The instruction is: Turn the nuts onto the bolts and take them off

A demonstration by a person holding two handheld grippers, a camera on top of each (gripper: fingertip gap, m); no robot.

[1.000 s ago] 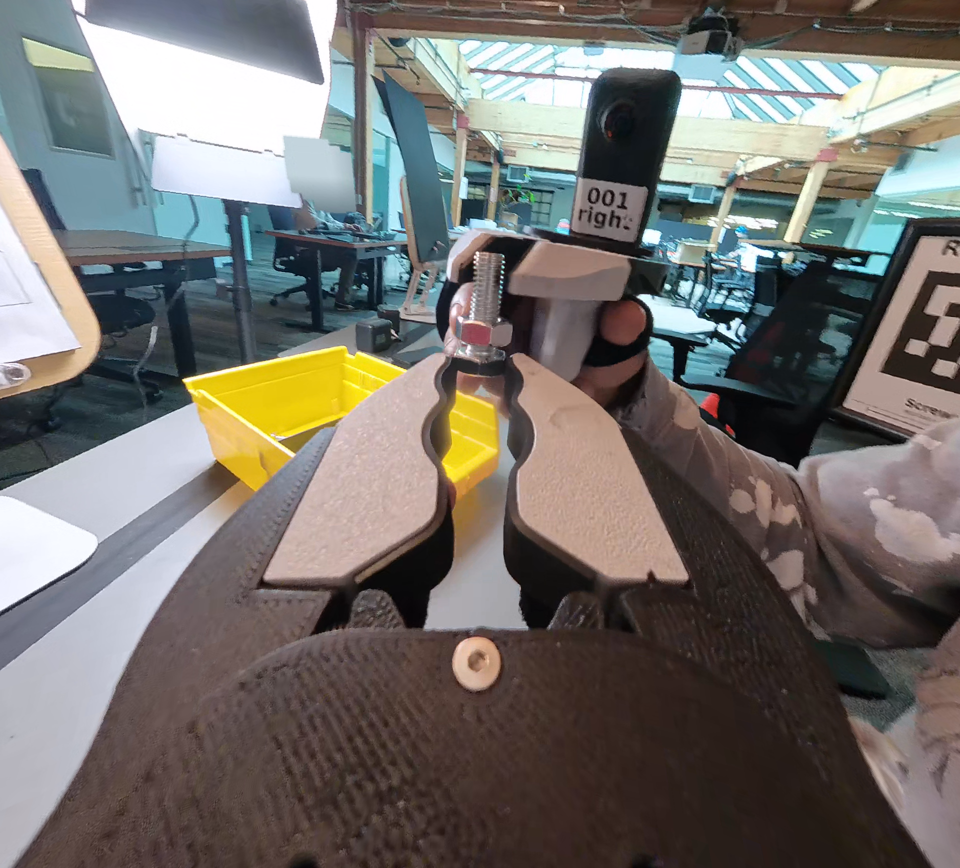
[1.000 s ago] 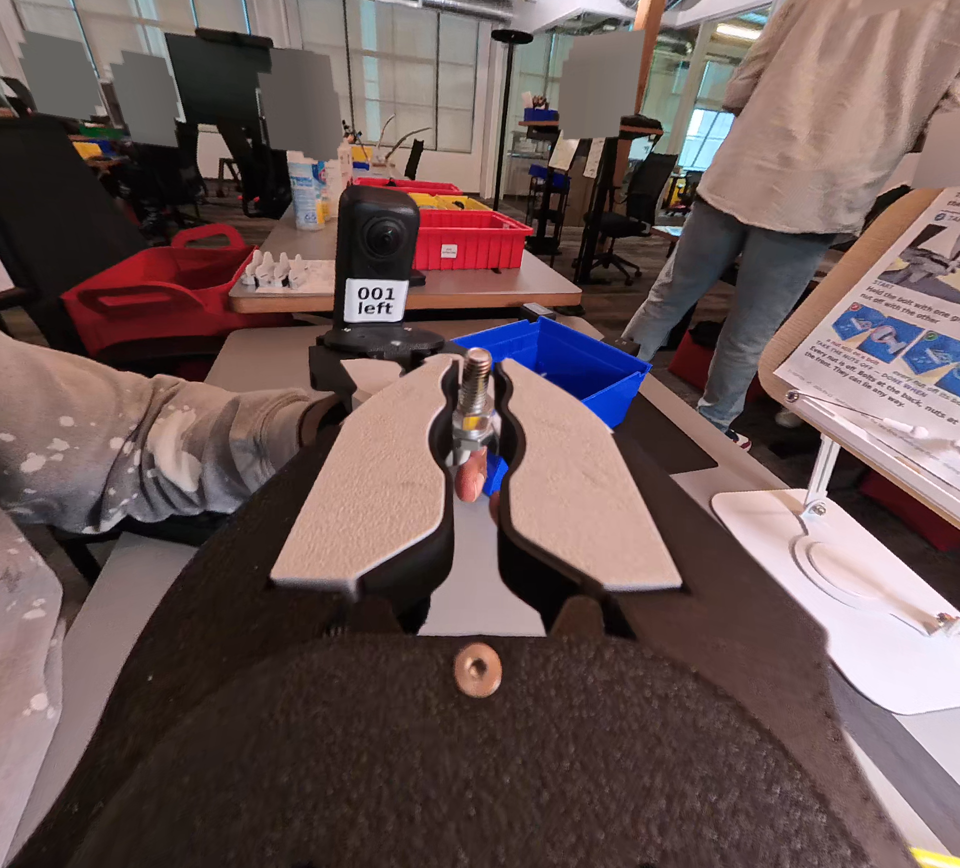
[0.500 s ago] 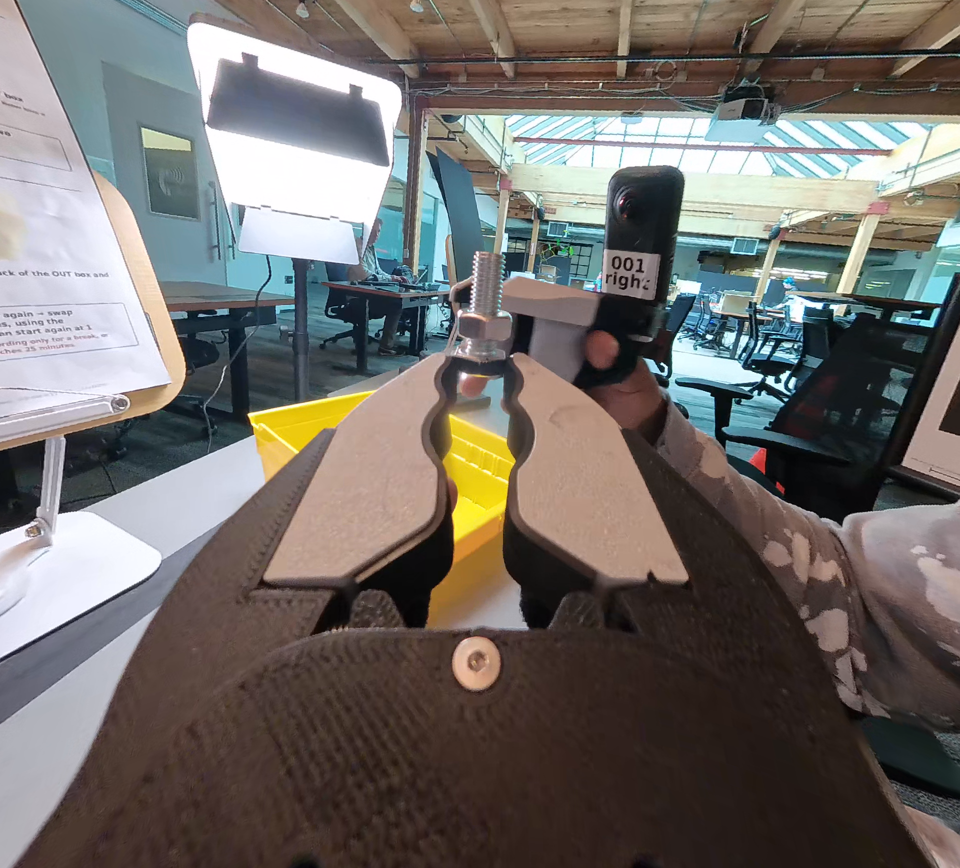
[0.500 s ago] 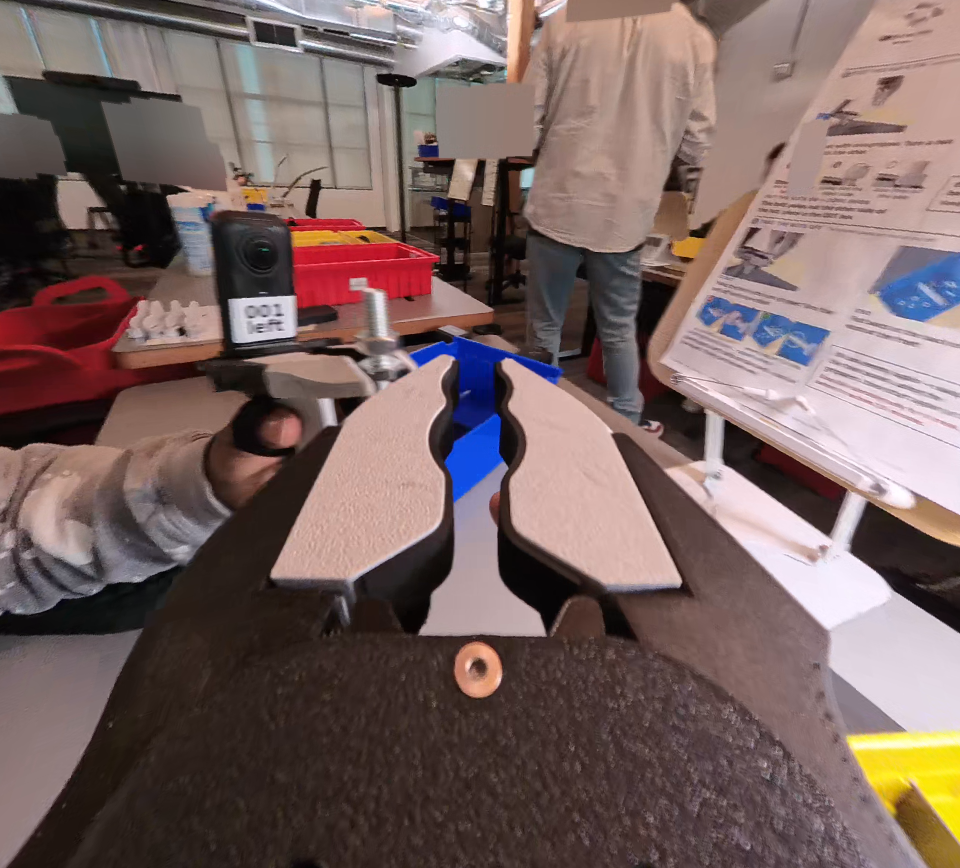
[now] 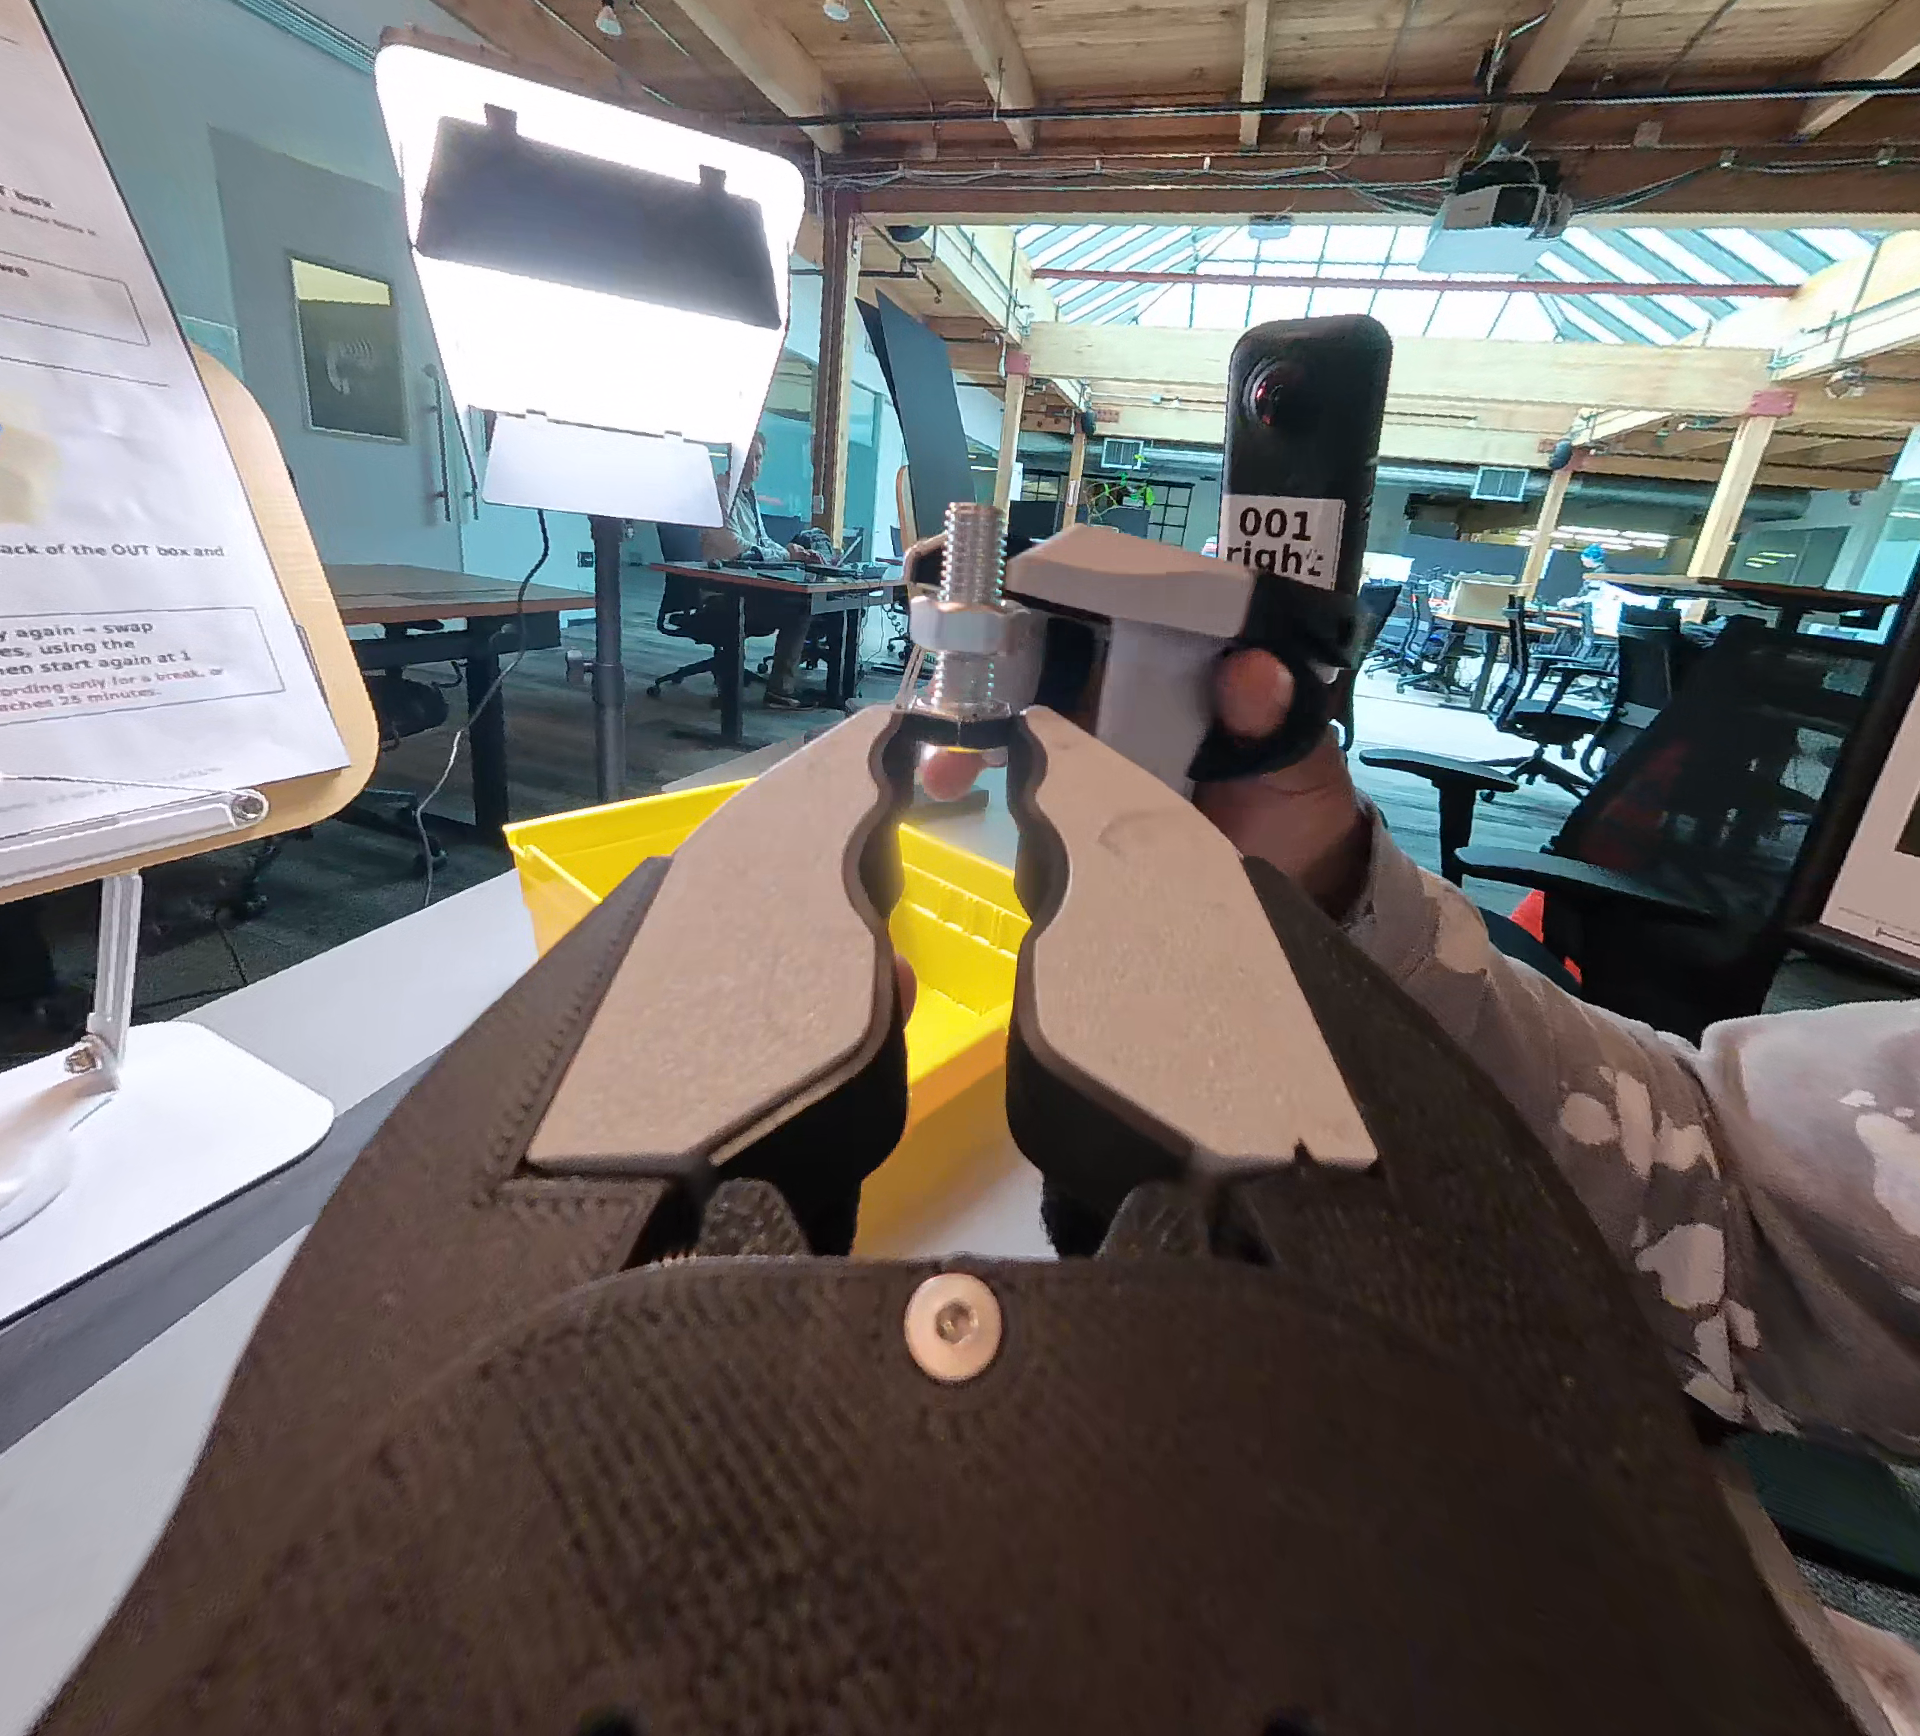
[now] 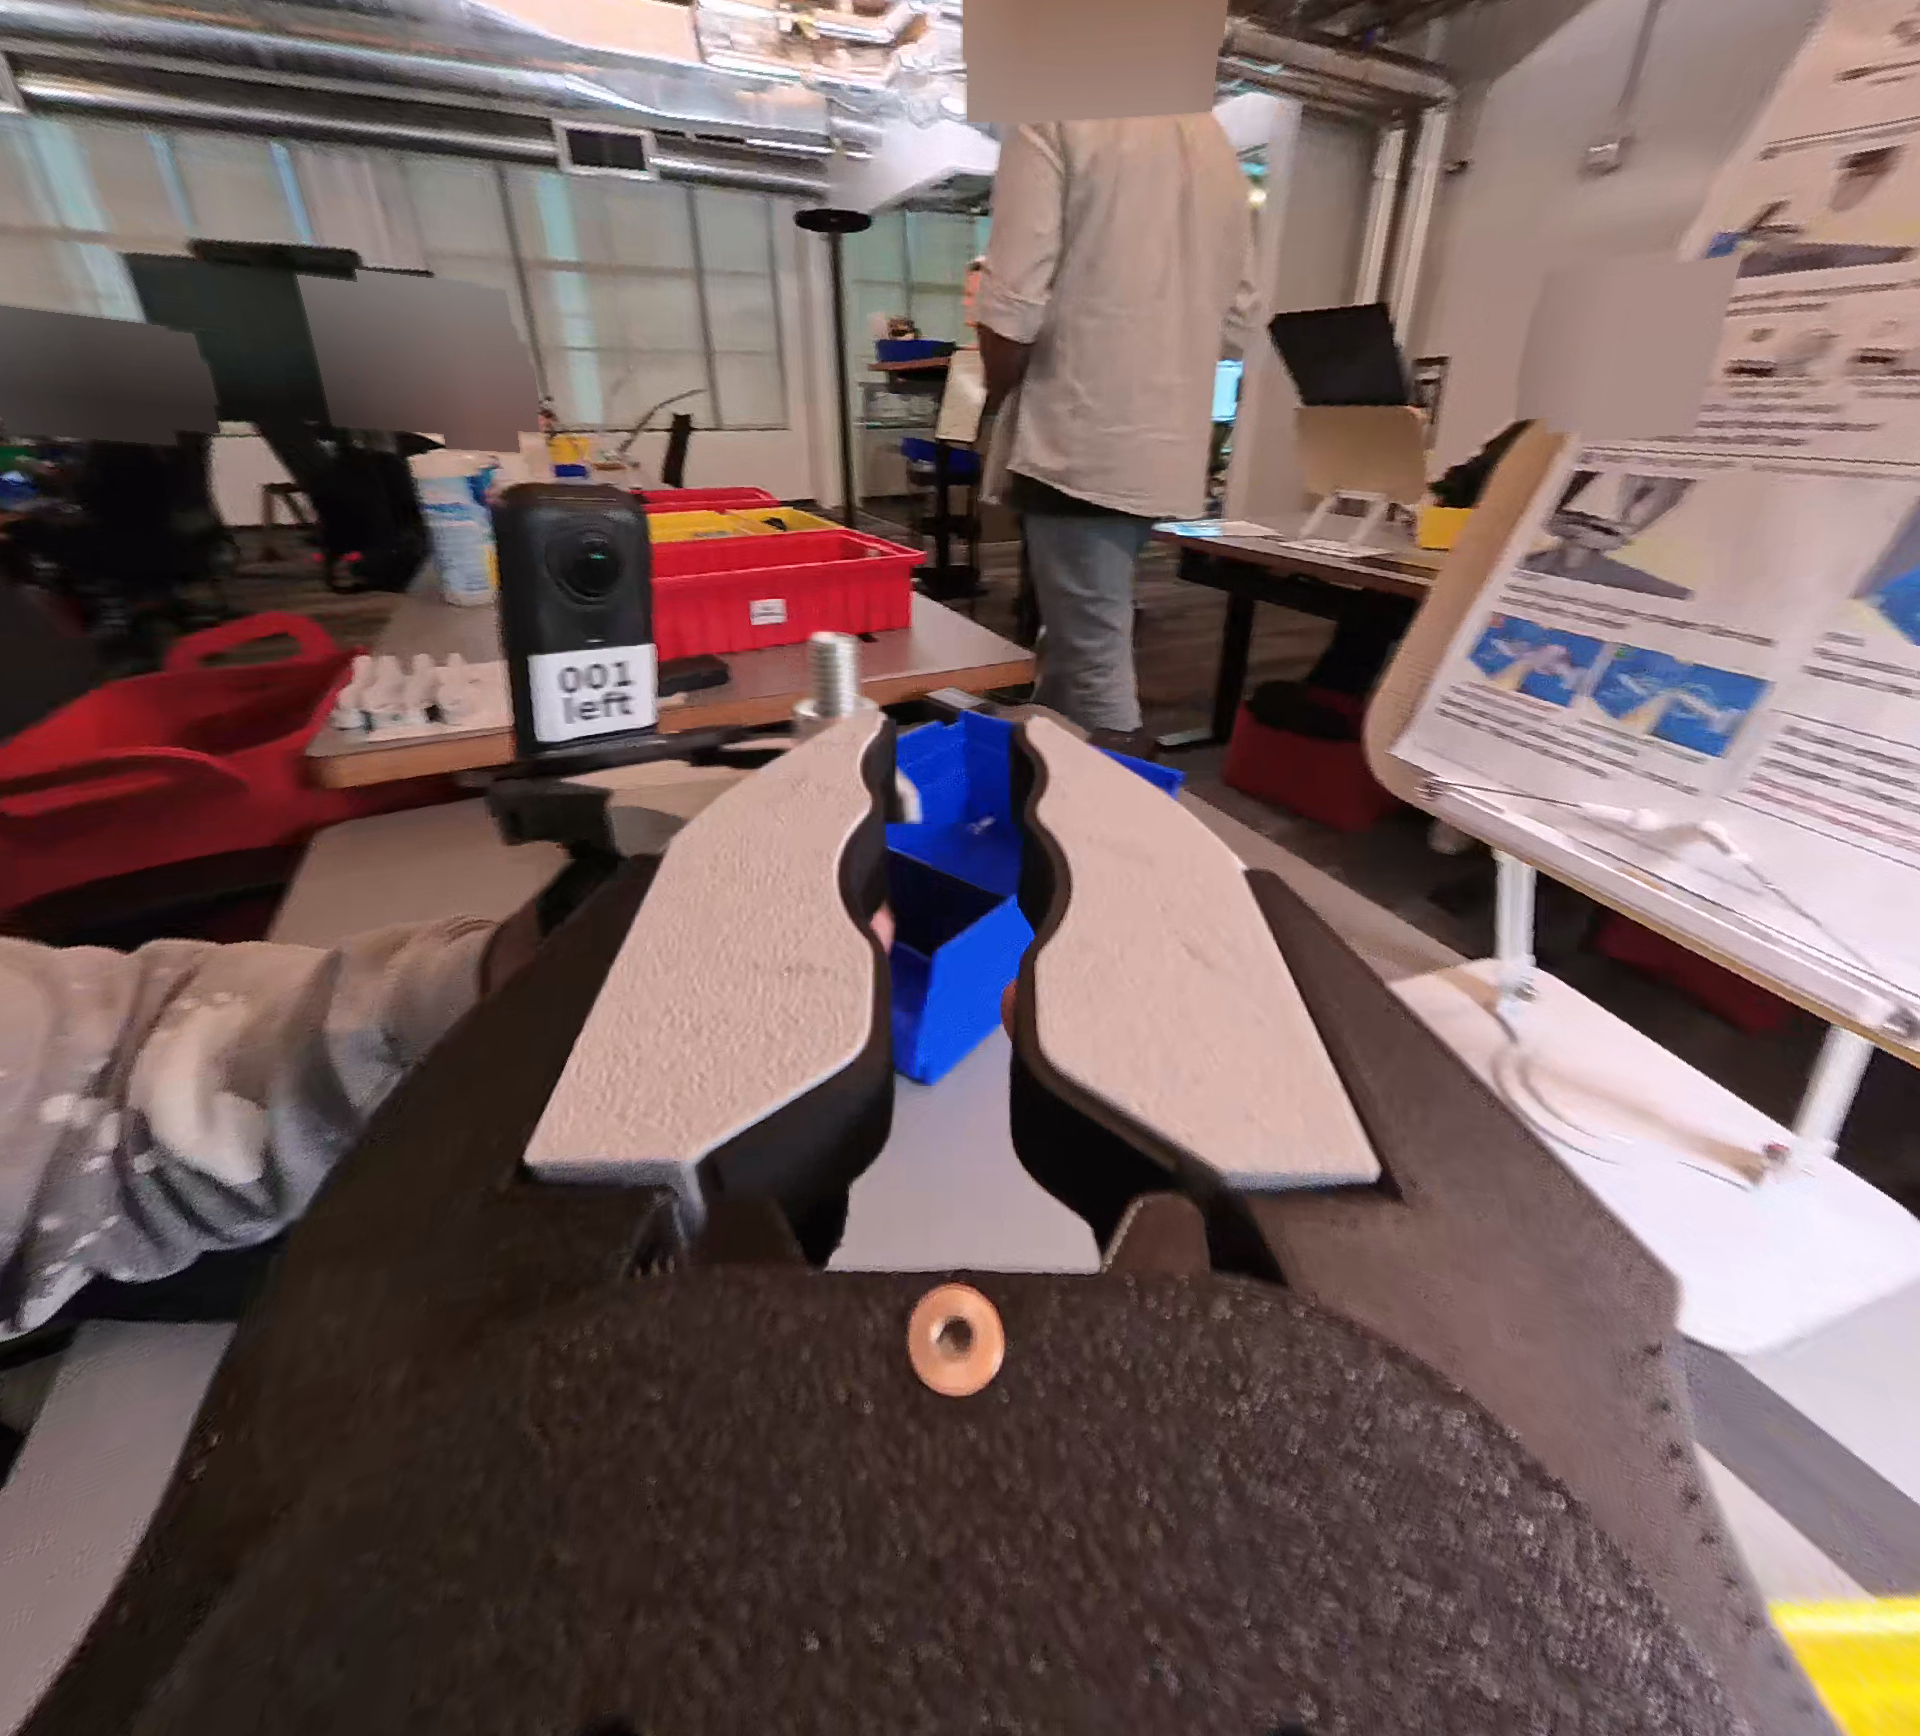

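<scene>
My left gripper (image 5: 956, 725) is shut on the head of a silver bolt (image 5: 971, 554) and holds it upright in the air. A silver nut (image 5: 961, 632) sits on the thread, a little above the head. My right gripper (image 6: 951, 741) has its jaws slightly apart with nothing between them. It stands just to the right of the bolt (image 6: 831, 673), which shows beside its left finger (image 6: 748, 938). In the left wrist view the right gripper's finger (image 5: 1127, 585) is close beside the nut.
A yellow bin (image 5: 623, 855) stands on the grey table under the bolt, and a blue bin (image 6: 956, 813) lies beyond my right gripper. An instruction board on a white stand (image 6: 1662, 699) is at the table's side. A person (image 6: 1112, 336) stands behind it. The tips of both grippers are at nearly the same place.
My right gripper let go of the nut and swung off to the bolt's right side. My left gripper kept the bolt and turned left with it.
</scene>
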